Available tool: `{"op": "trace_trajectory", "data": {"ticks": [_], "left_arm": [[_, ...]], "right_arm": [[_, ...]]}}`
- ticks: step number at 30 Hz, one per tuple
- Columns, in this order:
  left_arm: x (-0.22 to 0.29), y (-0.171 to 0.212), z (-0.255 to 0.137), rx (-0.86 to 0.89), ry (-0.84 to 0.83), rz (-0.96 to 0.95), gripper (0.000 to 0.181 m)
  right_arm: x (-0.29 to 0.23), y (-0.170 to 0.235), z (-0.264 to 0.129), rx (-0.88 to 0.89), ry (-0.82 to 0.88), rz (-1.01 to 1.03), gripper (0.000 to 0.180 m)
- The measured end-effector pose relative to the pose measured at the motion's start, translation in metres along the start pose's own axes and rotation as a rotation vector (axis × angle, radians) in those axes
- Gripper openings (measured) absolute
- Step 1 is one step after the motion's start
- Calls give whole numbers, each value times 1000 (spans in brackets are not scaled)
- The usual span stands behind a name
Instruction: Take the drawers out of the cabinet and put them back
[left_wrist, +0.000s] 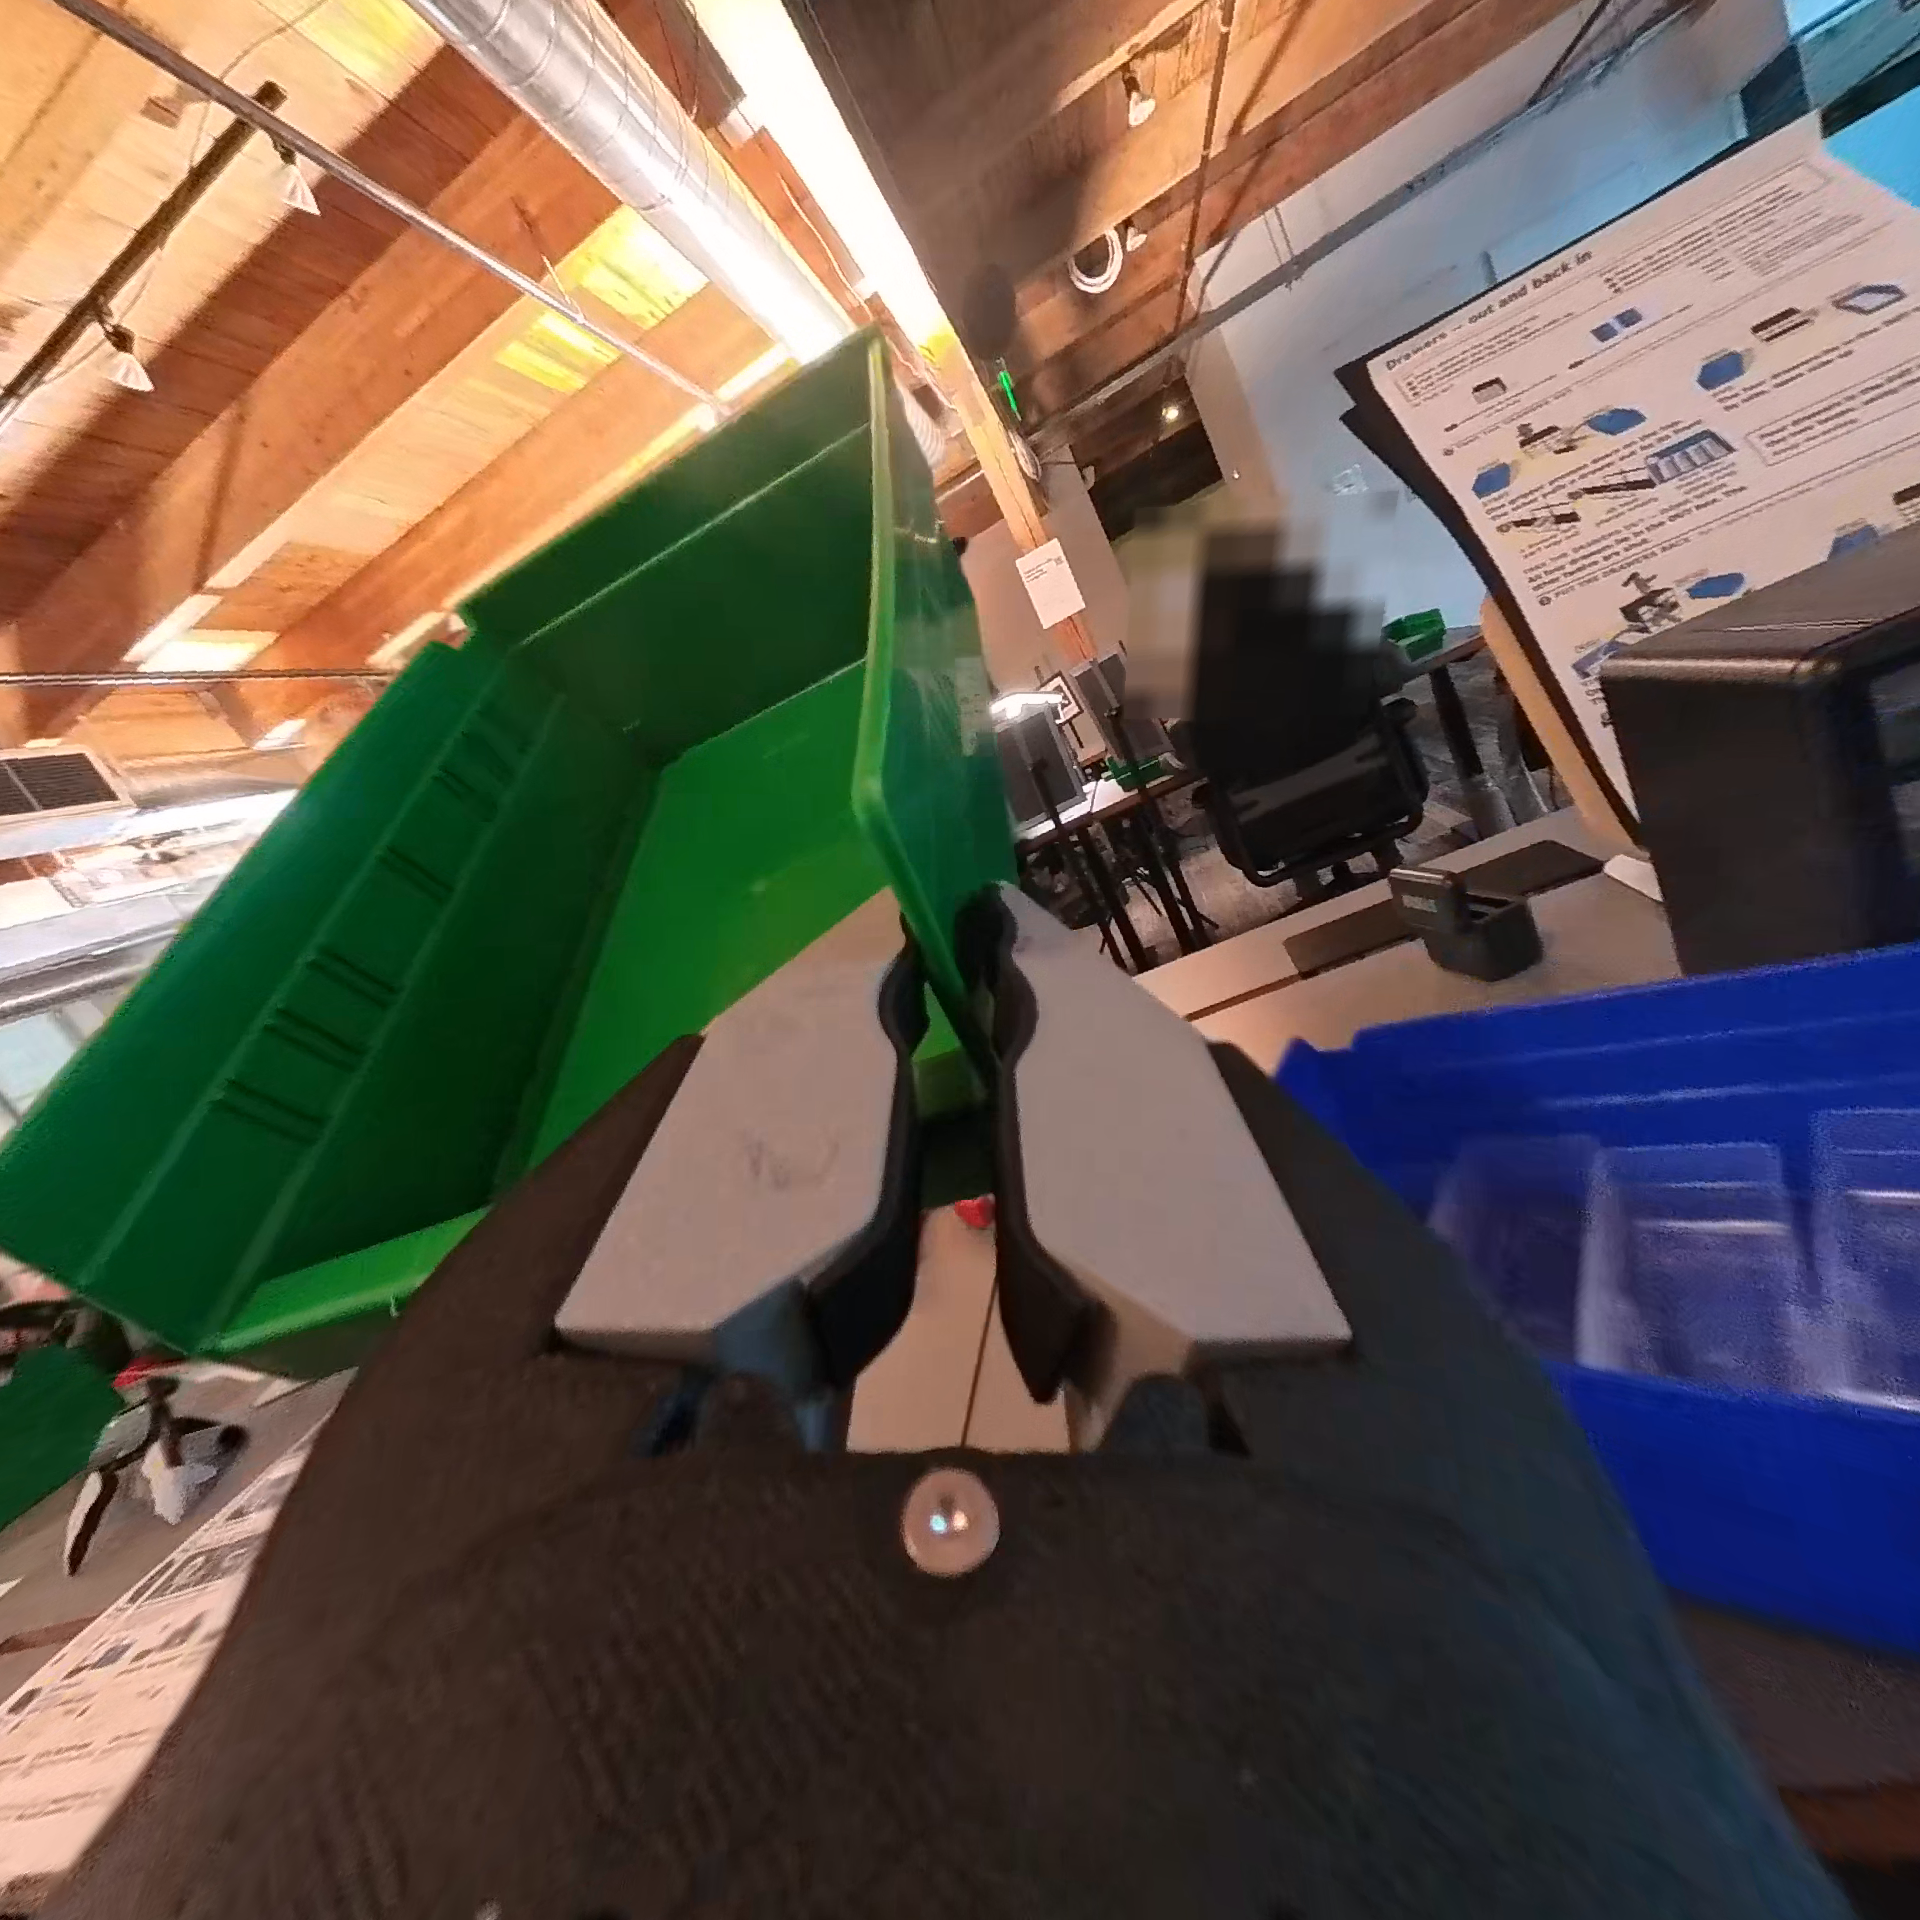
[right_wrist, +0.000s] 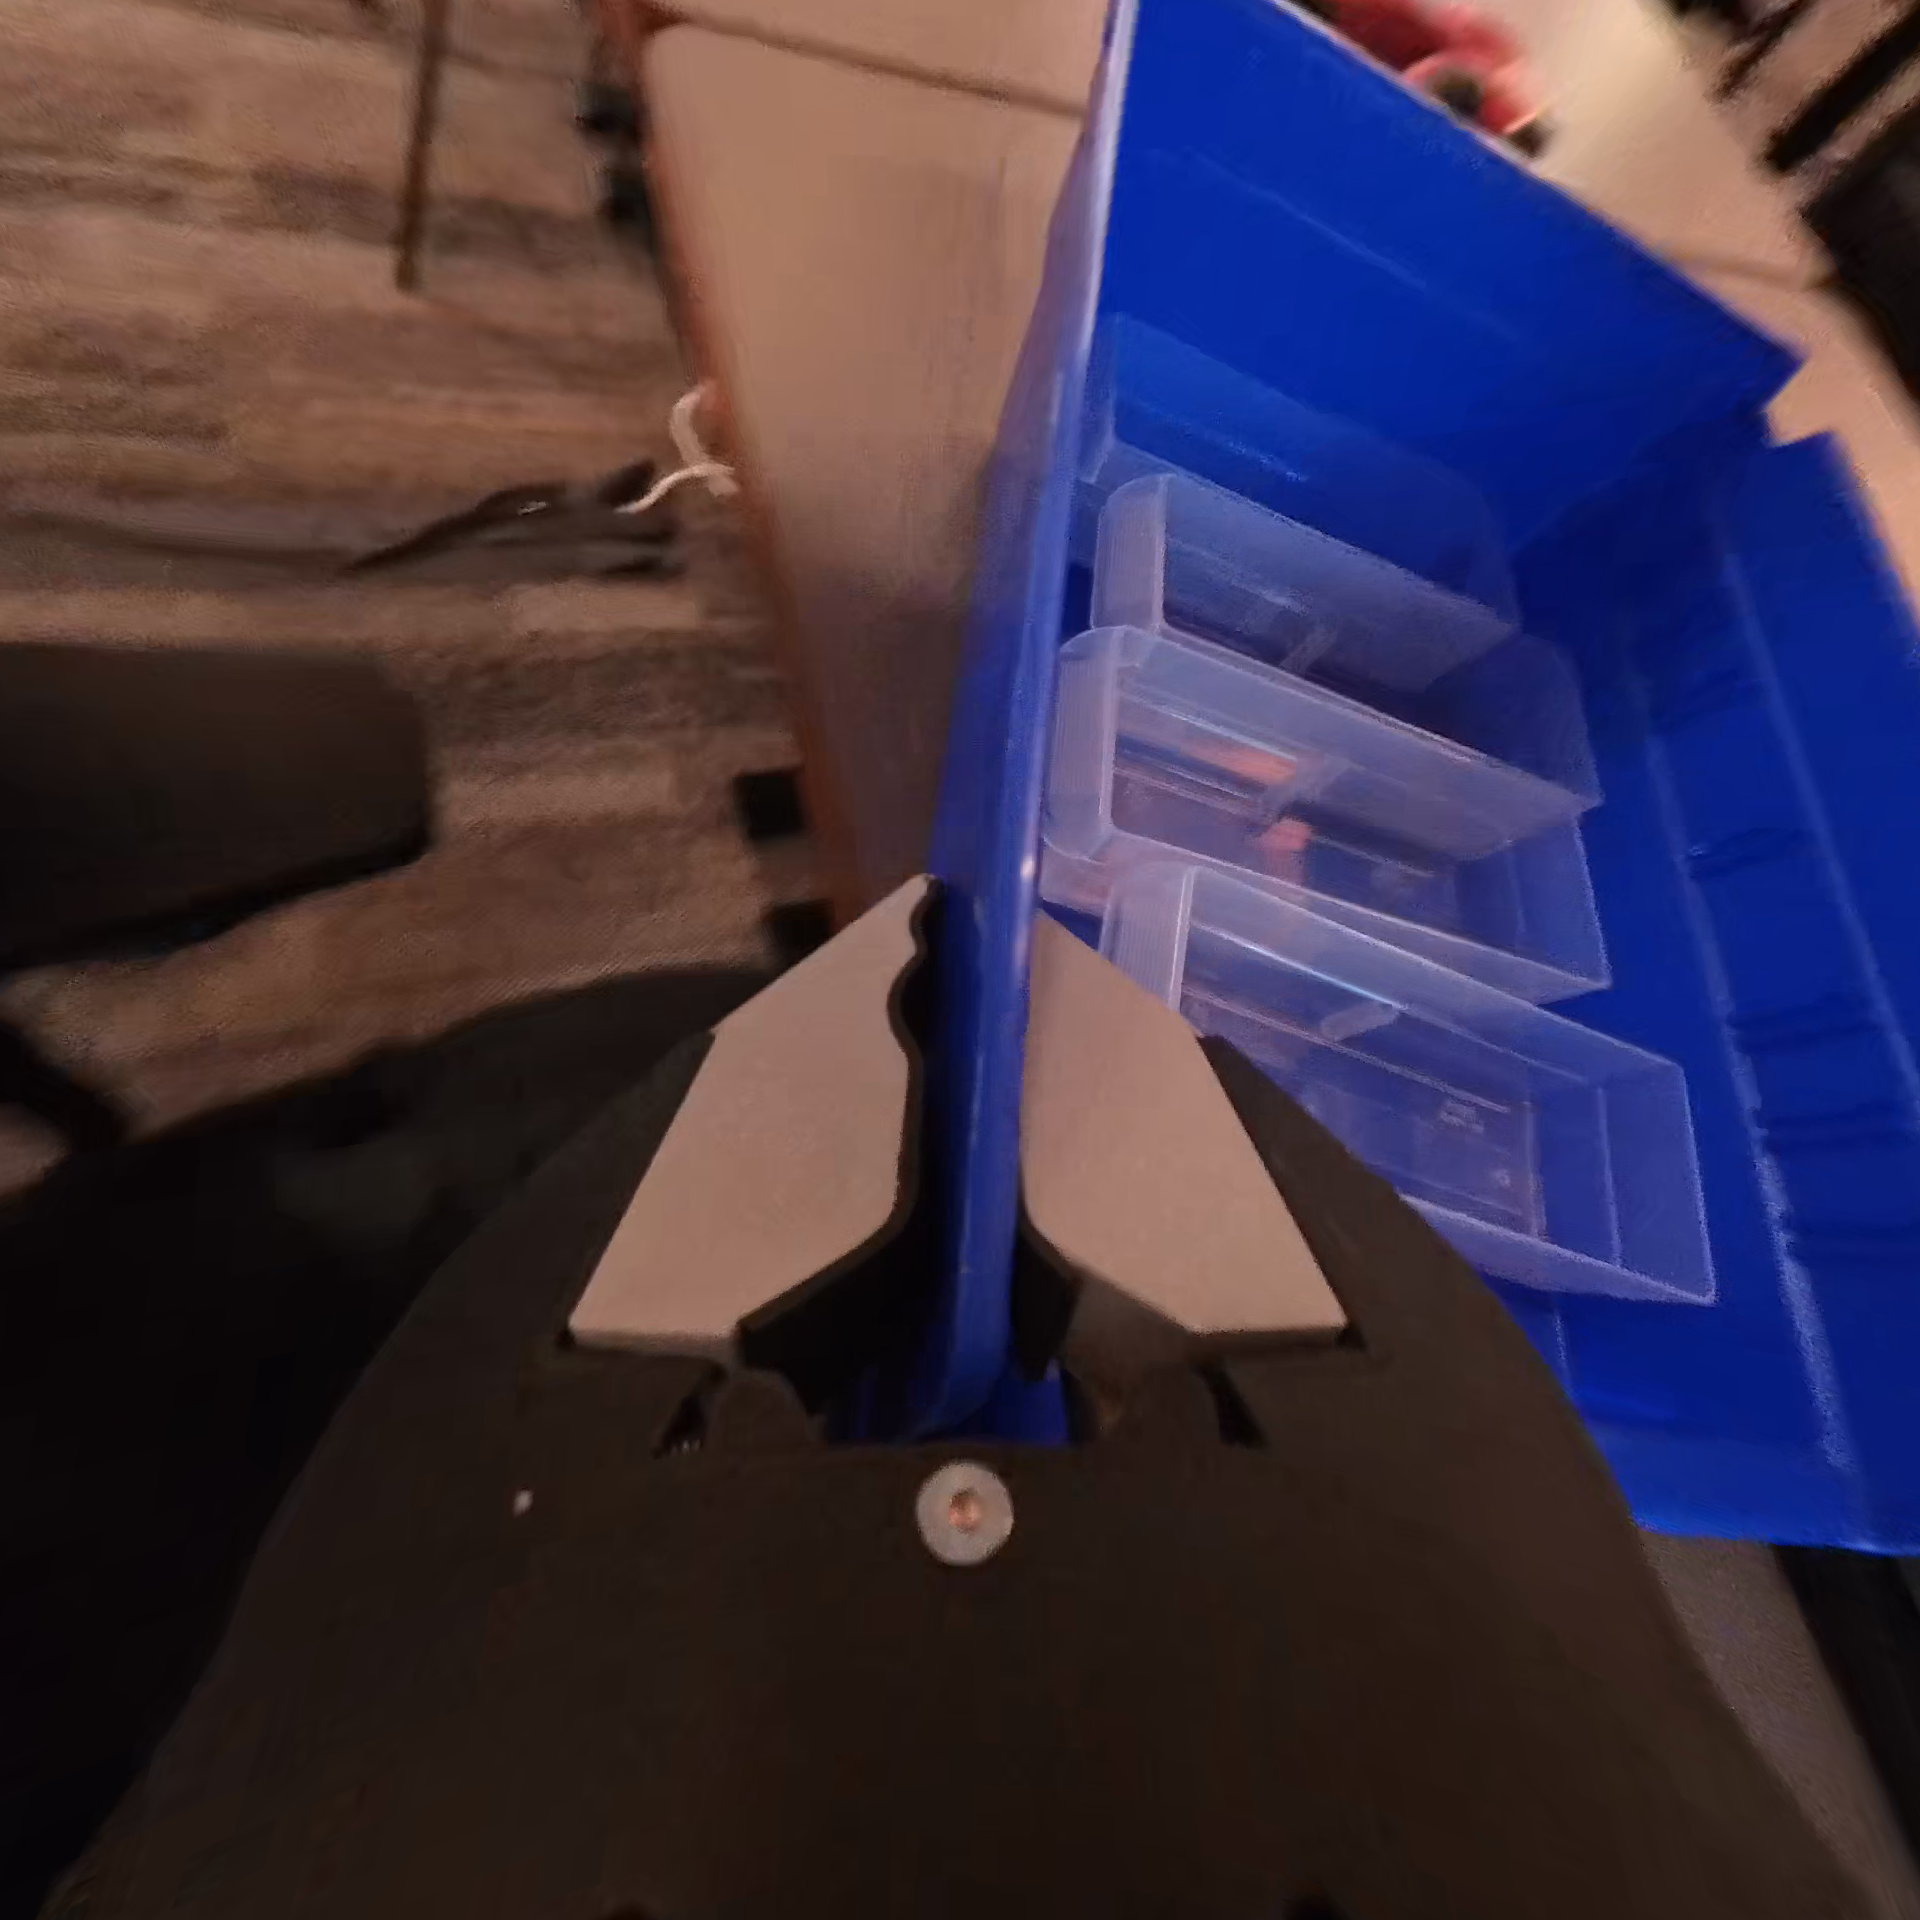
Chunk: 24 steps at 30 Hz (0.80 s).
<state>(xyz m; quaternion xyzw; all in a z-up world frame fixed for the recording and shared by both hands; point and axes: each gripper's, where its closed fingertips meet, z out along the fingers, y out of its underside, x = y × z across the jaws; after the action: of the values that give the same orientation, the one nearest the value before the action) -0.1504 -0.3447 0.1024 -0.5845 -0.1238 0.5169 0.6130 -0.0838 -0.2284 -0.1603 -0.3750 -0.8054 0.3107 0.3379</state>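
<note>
My left gripper (left_wrist: 958, 971) is shut on the side wall of an empty green bin (left_wrist: 582, 831) and holds it tilted up off the table. My right gripper (right_wrist: 982, 914) is shut on the left wall of a blue bin (right_wrist: 1507, 312). The blue bin holds three clear plastic drawers (right_wrist: 1340, 790) lying side by side. The blue bin also shows at the right of the left wrist view (left_wrist: 1662, 1164), with the clear drawers blurred inside. A dark cabinet (left_wrist: 1766, 790) stands behind it at the right.
A printed instruction sheet (left_wrist: 1621, 416) leans behind the cabinet. A small dark holder (left_wrist: 1465, 920) sits on the light table (left_wrist: 1247, 997). More paper sheets (left_wrist: 114, 1662) lie at lower left. The table edge (right_wrist: 758, 582) and floor run along the left of the right wrist view.
</note>
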Motion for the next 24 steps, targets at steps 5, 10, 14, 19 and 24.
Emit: {"op": "trace_trajectory", "data": {"ticks": [5, 10, 14, 19, 24], "left_arm": [[10, 1, 6, 12, 25, 10, 6], [6, -7, 1, 49, 6, -16, 6], [37, -32, -3, 133, 70, 0, 5], [122, -90, -30, 305, 353, -67, 5], [230, -146, -72, 430, 697, -157, 7]], "right_arm": [[21, -58, 86, -35, 32, 77, 38], [24, -98, 11, 225, 56, 7, 34], [41, -61, -78, 241, 84, -41, 37], [97, 18, -212, 126, 199, -24, 12], [170, 91, -367, 116, 538, 133, 1]]}}
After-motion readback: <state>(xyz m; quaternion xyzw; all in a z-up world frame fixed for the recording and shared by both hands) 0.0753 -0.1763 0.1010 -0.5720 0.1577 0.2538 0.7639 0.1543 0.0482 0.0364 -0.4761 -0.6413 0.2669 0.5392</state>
